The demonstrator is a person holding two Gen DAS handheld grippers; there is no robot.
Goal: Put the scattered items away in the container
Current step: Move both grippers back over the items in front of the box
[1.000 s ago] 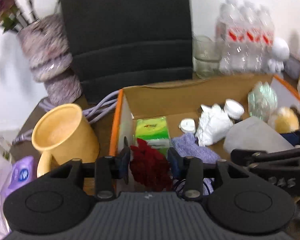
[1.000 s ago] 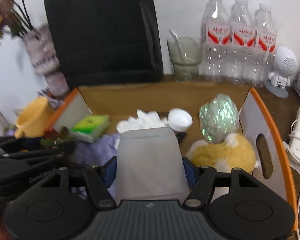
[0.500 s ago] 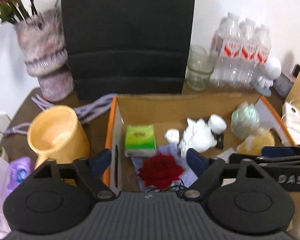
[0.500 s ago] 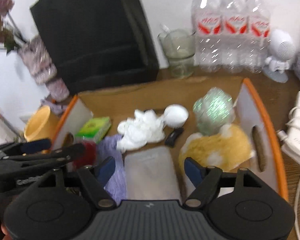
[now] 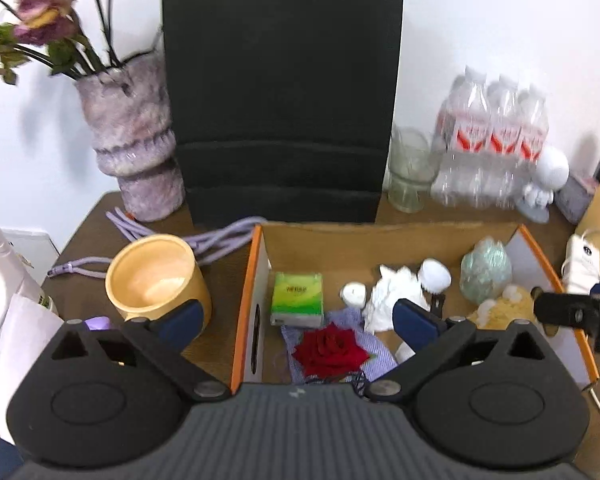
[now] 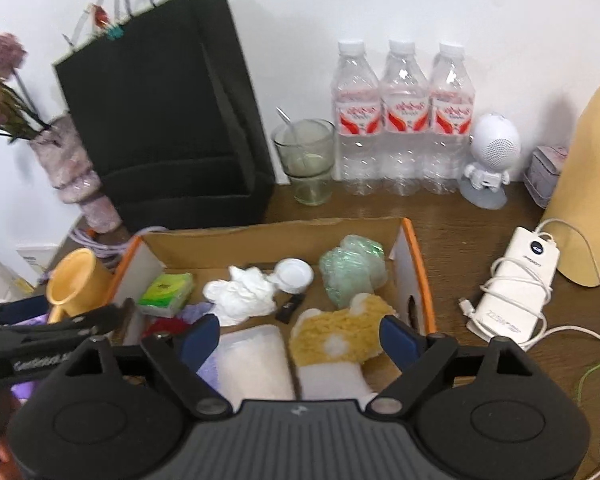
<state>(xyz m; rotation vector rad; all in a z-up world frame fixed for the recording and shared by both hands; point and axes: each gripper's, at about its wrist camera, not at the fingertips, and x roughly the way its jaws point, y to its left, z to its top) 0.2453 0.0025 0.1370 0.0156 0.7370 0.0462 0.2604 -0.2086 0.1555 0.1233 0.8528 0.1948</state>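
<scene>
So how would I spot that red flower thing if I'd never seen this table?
Find the orange-edged cardboard box in front of the tall black paper bag. In its near left part, just this side of the green tissue pack, the red rose lies on a lilac cloth. It is the only deep red thing in the box.

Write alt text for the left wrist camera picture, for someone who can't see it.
The left gripper, fingers spread open, hovers above a cardboard box holding a red rose on purple cloth, a green tissue pack and crumpled white paper. A yellow mug stands outside the box's left wall.
</scene>
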